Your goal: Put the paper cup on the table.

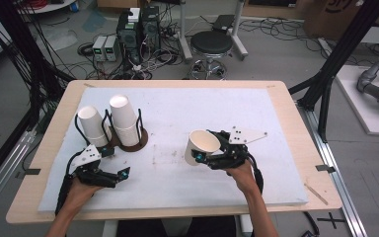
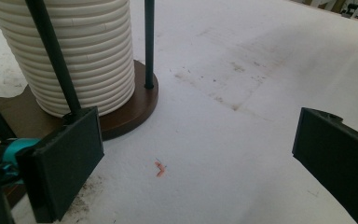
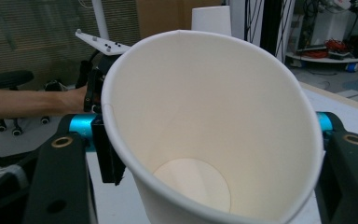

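Jaws of right gripper clamp one paper cup, two cup stacks.

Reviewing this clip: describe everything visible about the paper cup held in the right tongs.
The paper cup is plain white, paper by the look, with a rolled rim and a round flat bottom seen inside. It is empty and looks undamaged. It is held off the white table cover, tilted so its open mouth faces up and toward the person. The right tongs clamp it from both sides, black jaws pressing its outer wall. It sits right of centre, apart from the stacked cups in the rack at the left.
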{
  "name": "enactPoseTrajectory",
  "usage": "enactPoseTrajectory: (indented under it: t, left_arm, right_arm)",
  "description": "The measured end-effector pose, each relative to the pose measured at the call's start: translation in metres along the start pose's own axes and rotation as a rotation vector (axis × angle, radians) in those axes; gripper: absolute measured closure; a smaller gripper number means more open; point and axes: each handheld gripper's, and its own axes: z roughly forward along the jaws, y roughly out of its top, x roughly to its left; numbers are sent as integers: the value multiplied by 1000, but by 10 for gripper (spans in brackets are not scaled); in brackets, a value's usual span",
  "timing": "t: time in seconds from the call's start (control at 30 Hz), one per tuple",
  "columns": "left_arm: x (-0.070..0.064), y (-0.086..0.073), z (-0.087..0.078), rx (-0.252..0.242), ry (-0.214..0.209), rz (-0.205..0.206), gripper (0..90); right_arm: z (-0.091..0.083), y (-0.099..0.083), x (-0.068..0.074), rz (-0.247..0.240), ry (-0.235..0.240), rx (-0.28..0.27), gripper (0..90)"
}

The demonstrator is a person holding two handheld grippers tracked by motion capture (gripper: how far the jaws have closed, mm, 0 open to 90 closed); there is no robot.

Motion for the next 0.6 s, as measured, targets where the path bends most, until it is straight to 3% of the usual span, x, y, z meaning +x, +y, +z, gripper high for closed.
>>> enactPoseTrajectory:
  t: [0.6]
  left_arm:
    - [-1, 0, 0, 4, 4, 1, 17]
  right_arm:
    - [22, -4, -2, -7, -82, 79, 333]
